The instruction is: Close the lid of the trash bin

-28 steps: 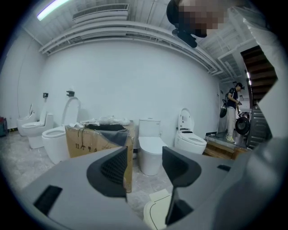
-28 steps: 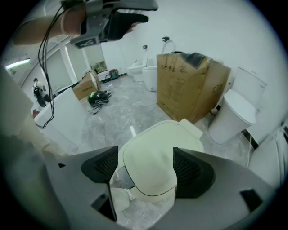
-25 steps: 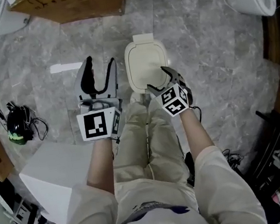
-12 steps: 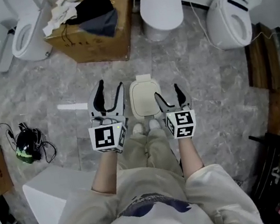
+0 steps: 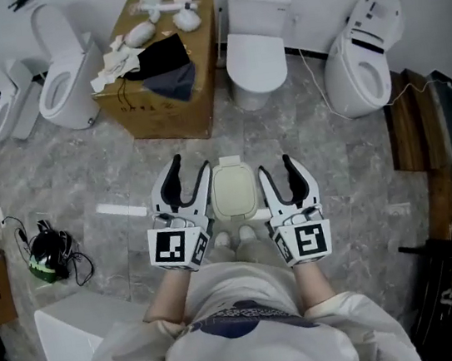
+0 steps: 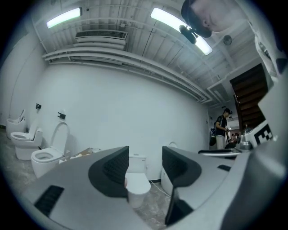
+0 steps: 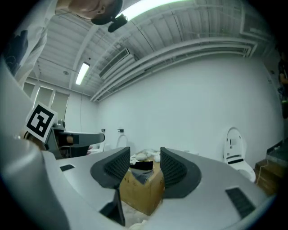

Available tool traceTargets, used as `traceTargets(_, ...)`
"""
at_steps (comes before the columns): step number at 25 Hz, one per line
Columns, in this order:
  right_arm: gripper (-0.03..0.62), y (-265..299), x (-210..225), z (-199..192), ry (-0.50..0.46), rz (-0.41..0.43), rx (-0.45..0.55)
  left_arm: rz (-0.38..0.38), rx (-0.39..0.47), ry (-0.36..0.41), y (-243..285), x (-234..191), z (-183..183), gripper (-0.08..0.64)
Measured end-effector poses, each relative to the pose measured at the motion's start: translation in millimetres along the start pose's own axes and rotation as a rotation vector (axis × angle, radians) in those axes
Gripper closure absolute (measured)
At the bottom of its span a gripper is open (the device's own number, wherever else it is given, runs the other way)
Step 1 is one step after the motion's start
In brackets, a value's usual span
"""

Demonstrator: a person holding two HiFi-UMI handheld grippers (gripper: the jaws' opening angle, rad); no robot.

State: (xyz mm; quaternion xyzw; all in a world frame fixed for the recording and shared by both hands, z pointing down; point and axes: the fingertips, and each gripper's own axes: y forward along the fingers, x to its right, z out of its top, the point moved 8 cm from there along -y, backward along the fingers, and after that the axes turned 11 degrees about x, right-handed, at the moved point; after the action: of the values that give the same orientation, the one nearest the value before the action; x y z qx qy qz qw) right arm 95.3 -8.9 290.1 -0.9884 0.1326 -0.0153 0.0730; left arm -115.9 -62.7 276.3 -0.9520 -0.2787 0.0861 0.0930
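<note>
The small cream trash bin [image 5: 232,190] stands on the grey floor just in front of the person's feet, its lid lying flat and shut. My left gripper [image 5: 190,169] is held high to the left of it, open and empty. My right gripper [image 5: 276,167] is held high to the right of it, with nothing between the jaws as they close. Both point level, far above the bin, and touch nothing. In the left gripper view my left gripper [image 6: 144,168] frames a distant toilet [image 6: 135,182]. In the right gripper view my right gripper [image 7: 145,168] frames a far cardboard box [image 7: 140,191].
An open cardboard box [image 5: 165,83] of rags stands beyond the bin. Toilets [image 5: 255,49] [image 5: 360,63] [image 5: 68,81] line the far wall. A black headset [image 5: 47,252] with cables lies at the left, a white stick [image 5: 121,209] near it, a white block [image 5: 78,319] at lower left.
Both grippers have risen well away from the bin as the person stood up. The right gripper came off the lid and its jaws have narrowed. More of the room shows.
</note>
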Motion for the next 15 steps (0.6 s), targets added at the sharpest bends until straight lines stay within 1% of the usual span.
traceTargets(2,0.406,-6,-1,23,-0.026,-0.015,0.057,0.001,0.016,-0.015,-3,8,16,0.336)
traceTargets(5,0.473,-10,1,50,-0.069,-0.029,0.118,0.037,0.064,-0.028,-4,15,40,0.337)
traceTargets(7,0.526,-10,4,59,-0.099,-0.041,0.138,0.055,0.098,-0.028,-1,17,49,0.337)
traceTargets(9,0.568,-10,9,62,-0.105,-0.063,0.155,0.055,0.122,-0.023,3,19,54,0.337)
traceTargets(11,0.582,-9,14,63,-0.094,-0.075,0.167,0.052,0.141,-0.013,7,21,57,0.337)
traceTargets(15,0.583,-1,21,69,-0.100,-0.084,0.189,0.049,0.161,0.001,14,24,62,0.337)
